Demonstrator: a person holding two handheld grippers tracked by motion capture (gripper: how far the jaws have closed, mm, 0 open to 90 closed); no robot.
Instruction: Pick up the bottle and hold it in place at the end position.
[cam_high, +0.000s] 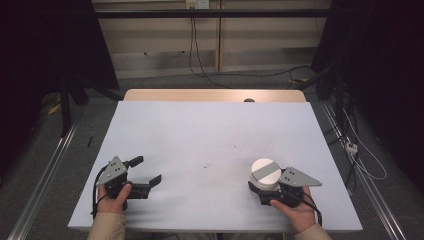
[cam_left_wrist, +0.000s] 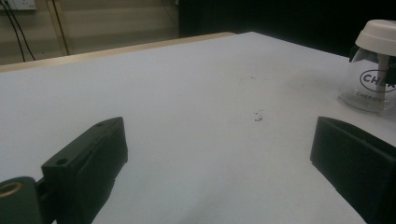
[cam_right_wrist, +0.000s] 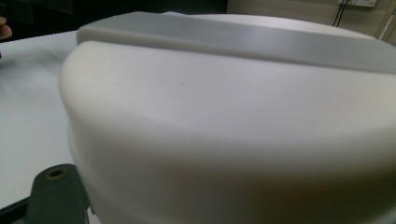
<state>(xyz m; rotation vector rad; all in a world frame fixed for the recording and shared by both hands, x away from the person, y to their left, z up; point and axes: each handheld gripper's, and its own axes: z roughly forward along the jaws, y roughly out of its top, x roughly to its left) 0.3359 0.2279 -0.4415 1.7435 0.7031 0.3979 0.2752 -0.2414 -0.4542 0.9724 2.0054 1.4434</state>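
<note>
- The left tongs (cam_high: 145, 175) rest on the surface (cam_high: 210, 130) near its front left corner, held in the person's left hand (cam_high: 116, 197); the jaws are spread wide apart with bare surface between them, grasping nothing.
- In the left gripper view those two black jaws rise from the bottom corners, and a few dark specks (cam_left_wrist: 258, 116) lie on the pale surface beyond them.
- Towards the middle of the surface, the same small dark specks (cam_high: 205, 165) show from above, well apart from both hands.
- Farther right stands the jar (cam_high: 264, 172), upright, near the front right part of the surface; it has a clear body with dark lettering (cam_left_wrist: 369, 86) and a white lid (cam_left_wrist: 379, 37) crossed by a grey ridge (cam_right_wrist: 261, 39).
- The right tongs (cam_high: 263, 194) sit at the jar's near side, held in the right hand (cam_high: 292, 207); the jaws reach to the jar's base, but whether they are clenched on it I cannot tell.
</note>
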